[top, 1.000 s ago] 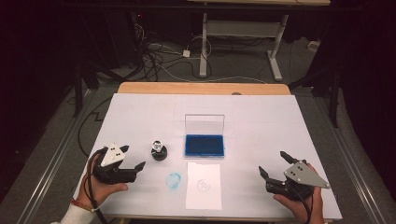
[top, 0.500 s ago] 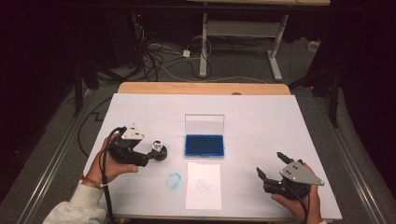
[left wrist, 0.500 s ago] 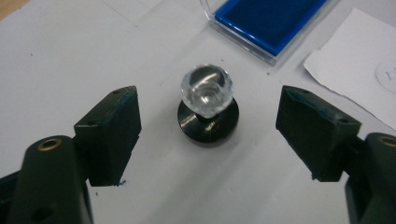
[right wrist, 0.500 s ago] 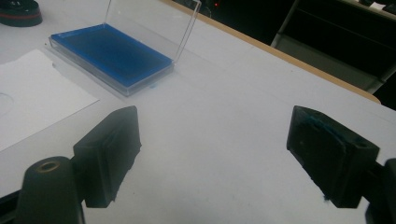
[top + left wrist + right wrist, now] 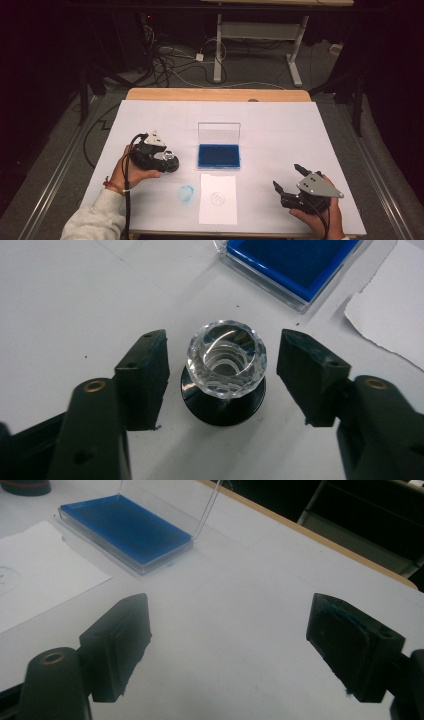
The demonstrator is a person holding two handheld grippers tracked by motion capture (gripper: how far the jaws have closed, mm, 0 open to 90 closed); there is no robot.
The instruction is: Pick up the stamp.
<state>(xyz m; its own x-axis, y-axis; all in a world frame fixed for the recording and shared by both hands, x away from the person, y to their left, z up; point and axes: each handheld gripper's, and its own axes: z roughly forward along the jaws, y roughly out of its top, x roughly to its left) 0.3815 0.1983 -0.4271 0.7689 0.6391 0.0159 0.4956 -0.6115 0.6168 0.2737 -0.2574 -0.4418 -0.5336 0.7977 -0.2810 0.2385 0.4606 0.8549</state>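
Note:
A stamp (image 5: 172, 161) with a clear faceted knob (image 5: 226, 357) and a round black base stands upright on the white table, left of the ink pad. My left gripper (image 5: 169, 160) has a jaw on either side of the knob. Its jaws have just been closing, and in the left gripper view (image 5: 222, 347) a narrow gap still shows between each pad and the knob. My right gripper (image 5: 286, 176) rests open at the table's front right, with nothing but bare table between its jaws (image 5: 230, 610).
A blue ink pad (image 5: 218, 155) lies mid-table with its clear lid (image 5: 218, 133) standing open behind it. In front of it lies a white paper (image 5: 218, 198) bearing a faint round mark, and a blue smudge (image 5: 186, 193) marks the table to its left.
My left gripper has moved right and away from me to the stamp, and its jaws have narrowed around the knob. The right gripper has stayed in place.

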